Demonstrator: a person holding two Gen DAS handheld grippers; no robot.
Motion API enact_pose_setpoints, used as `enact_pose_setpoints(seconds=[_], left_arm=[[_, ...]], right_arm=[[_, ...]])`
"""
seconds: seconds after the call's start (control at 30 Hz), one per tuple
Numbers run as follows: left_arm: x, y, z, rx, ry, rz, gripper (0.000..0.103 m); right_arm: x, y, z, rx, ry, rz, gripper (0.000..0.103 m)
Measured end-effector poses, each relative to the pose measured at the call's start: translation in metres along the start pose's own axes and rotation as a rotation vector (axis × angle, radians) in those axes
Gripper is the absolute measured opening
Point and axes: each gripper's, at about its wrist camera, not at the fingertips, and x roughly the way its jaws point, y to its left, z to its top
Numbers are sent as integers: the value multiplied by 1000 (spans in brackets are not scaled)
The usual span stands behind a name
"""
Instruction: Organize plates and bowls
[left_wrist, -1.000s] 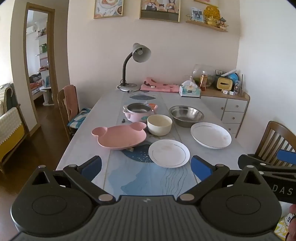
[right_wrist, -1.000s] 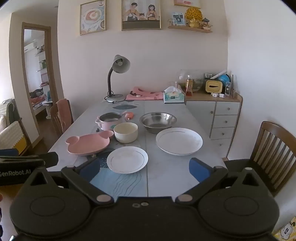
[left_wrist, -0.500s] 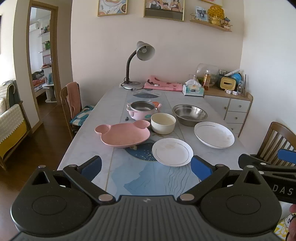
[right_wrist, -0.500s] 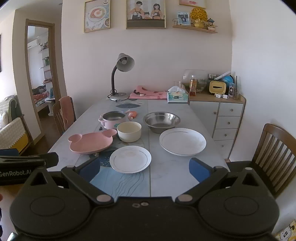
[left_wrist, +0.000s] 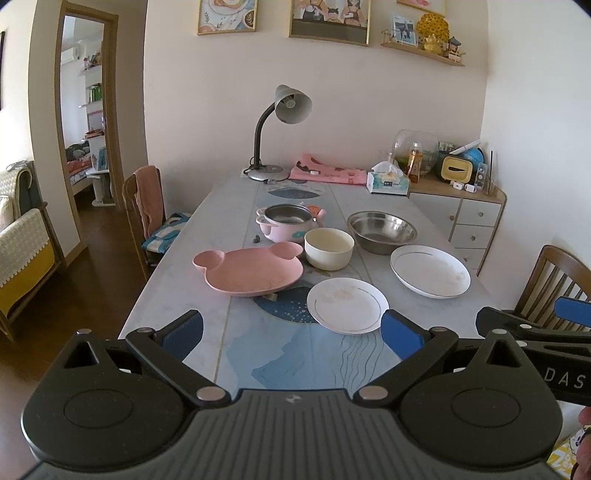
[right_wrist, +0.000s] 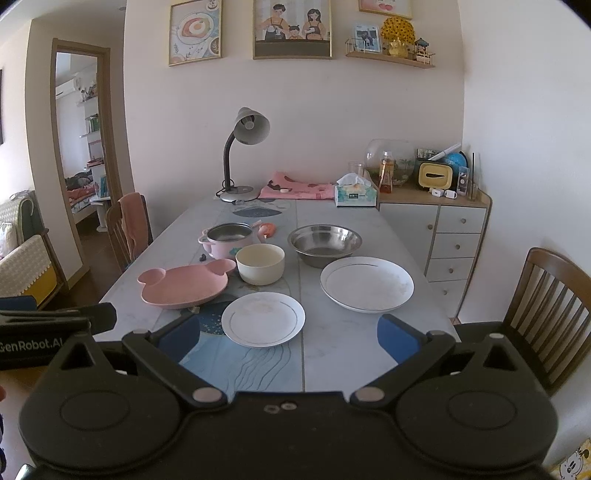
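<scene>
On the marble table (left_wrist: 177, 280) lie a pink bear-shaped plate (left_wrist: 251, 271) (right_wrist: 184, 286), a small white plate (left_wrist: 347, 304) (right_wrist: 263, 318), a large white plate (left_wrist: 430, 271) (right_wrist: 366, 284), a cream bowl (left_wrist: 328, 248) (right_wrist: 260, 264), a steel bowl (left_wrist: 382, 232) (right_wrist: 325, 245) and a pink pot (left_wrist: 286, 223) (right_wrist: 227, 240). My left gripper (left_wrist: 291, 334) is open and empty over the near table end. My right gripper (right_wrist: 288, 338) is open and empty, just short of the small white plate.
A desk lamp (left_wrist: 280, 125), a pink cloth (left_wrist: 325, 171) and a tissue box (left_wrist: 388, 182) stand at the far end. Wooden chairs stand at the left (left_wrist: 142, 206) and right (right_wrist: 546, 306). A drawer cabinet (right_wrist: 443, 236) is at the far right.
Both grippers have tilted and moved a little; the dishes sit slightly lower and more to the right in view. Nothing on the table has moved.
</scene>
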Motion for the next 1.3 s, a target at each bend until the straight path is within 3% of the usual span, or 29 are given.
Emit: enact_pose_setpoints(seconds=[0.77, 1.3], left_arm=[[11, -3, 3, 0, 15, -13, 103], [48, -36, 20, -10, 50, 16, 103]], right_arm=[[3, 2, -3, 10, 3, -12, 103], [39, -34, 15, -3, 26, 28, 103]])
